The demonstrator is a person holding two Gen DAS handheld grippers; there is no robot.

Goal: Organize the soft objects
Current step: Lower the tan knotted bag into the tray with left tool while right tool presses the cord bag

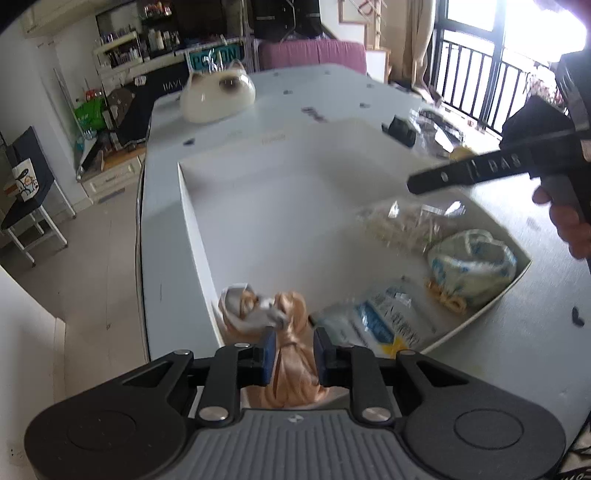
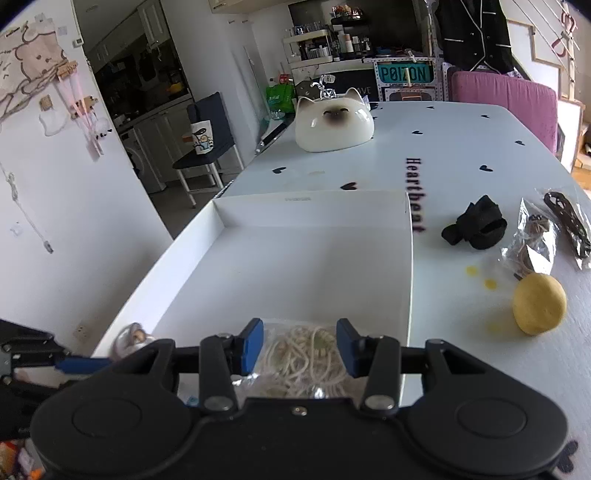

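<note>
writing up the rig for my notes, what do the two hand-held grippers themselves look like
Both look alike: the left hand-held gripper and right hand-held gripper have matte black bodies with two round discs, black linkage arms with silver pivot bolts, and blue pads on the fingers. The left one shows a ribbed grey plate. Seen from the side, the right carries pale "DAS" lettering, gripped by a bare hand. No cables are visible.

Daylight poured in from the balcony window (image 1: 517, 33) on my right, blown out to white; the tabletop (image 2: 461, 140) shone pale; my left view was motion-smeared, my right one sharper; both bent at dark fisheye corners.
</note>
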